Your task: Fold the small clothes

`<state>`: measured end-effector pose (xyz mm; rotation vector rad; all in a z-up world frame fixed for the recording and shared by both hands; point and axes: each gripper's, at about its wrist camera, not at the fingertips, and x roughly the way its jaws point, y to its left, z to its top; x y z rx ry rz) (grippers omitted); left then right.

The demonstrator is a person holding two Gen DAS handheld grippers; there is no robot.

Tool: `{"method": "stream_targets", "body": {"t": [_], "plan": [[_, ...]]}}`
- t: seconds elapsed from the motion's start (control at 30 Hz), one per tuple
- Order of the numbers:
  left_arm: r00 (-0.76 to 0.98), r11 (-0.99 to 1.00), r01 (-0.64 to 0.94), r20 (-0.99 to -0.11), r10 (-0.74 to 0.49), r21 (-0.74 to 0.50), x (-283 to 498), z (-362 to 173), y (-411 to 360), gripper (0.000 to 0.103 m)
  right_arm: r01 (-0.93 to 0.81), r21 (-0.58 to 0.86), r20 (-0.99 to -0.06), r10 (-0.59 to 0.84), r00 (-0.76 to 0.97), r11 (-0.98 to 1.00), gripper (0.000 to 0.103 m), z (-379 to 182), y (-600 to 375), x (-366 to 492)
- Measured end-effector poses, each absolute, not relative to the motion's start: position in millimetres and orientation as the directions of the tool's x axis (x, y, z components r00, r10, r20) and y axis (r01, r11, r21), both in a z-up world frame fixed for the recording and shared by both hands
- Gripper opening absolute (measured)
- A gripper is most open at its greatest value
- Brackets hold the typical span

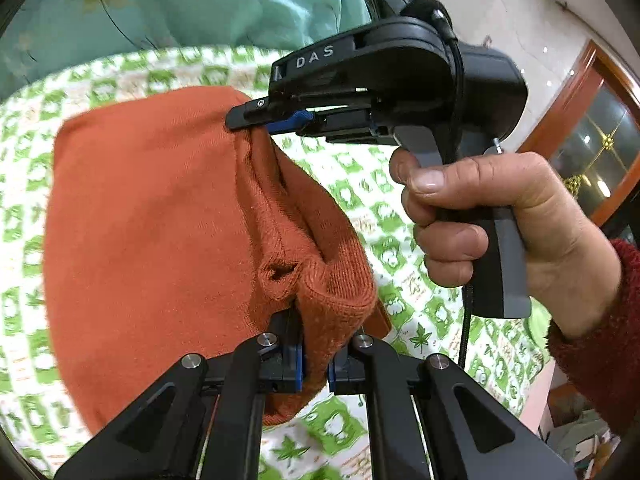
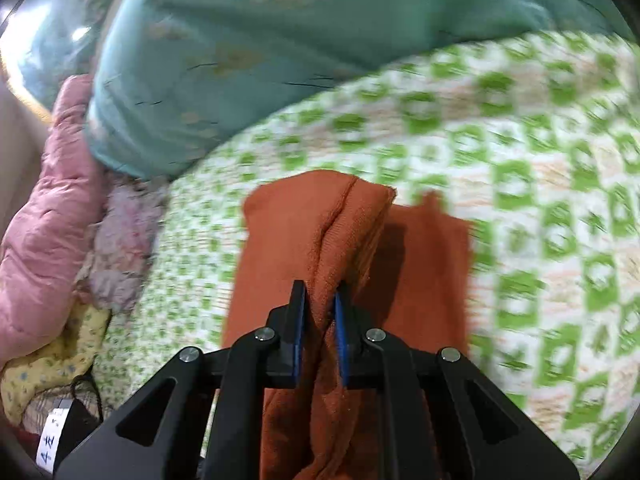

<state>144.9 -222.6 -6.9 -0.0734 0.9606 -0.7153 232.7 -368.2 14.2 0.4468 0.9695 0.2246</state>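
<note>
A small rust-orange knit garment [image 1: 152, 216] hangs lifted above the green-and-white patterned bedspread [image 1: 400, 208]. My left gripper [image 1: 316, 344] is shut on its near edge. My right gripper [image 1: 256, 120], held by a hand, is shut on the far edge of the same garment. In the right wrist view, my right gripper [image 2: 320, 312] pinches a bunched fold of the orange garment [image 2: 344, 220], and the rest of it drapes below and to the right.
A teal quilt [image 2: 240, 60] lies at the back of the bed. A pink padded garment [image 2: 48, 216] and yellow floral cloth [image 2: 52, 360] are piled at the left. A wooden cabinet [image 1: 592, 136] stands to the right.
</note>
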Motion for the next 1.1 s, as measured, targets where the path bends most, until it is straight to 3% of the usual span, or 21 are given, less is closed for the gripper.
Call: {"method": "stream_targets", "body": {"t": [0.43, 0.57, 0.67, 0.83, 1.0, 1.1], "plan": [[0.283, 0.762, 0.525, -0.767, -0.576, -0.378, 159.9, -46.3, -248.5, 0.009, 0.066, 0.411, -0.789, 0.318, 0.525, 0.909, 0.014, -30.5, -400.4, 232.4], [0.257, 0.753, 0.518, -0.765, -0.591, -0.407, 161.6, -47.5, -244.2, 0.018, 0.085, 0.453, -0.773, 0.344, 0.533, 0.887, 0.015, -35.0, -407.5, 229.3], [0.234, 0.745, 0.51, -0.765, -0.6, -0.43, 158.4, -43.8, -238.3, 0.027, 0.118, 0.469, -0.775, 0.343, 0.531, 0.876, 0.029, -32.7, -410.0, 227.8], [0.235, 0.727, 0.534, -0.751, -0.618, -0.431, 139.3, -22.8, -214.0, 0.044, 0.139, 0.457, -0.768, 0.311, 0.56, 0.879, 0.032, -15.1, -412.5, 209.5], [0.306, 0.784, 0.453, -0.752, -0.584, -0.424, 138.9, -12.3, -157.9, 0.054, 0.168, 0.459, -0.762, 0.288, 0.581, 0.873, 0.067, -9.2, -414.7, 188.8], [0.362, 0.832, 0.364, -0.759, -0.541, -0.419, 152.7, -13.8, -121.8, 0.057, 0.177, 0.463, -0.77, 0.296, 0.565, 0.868, 0.07, -16.8, -411.9, 184.3]]}}
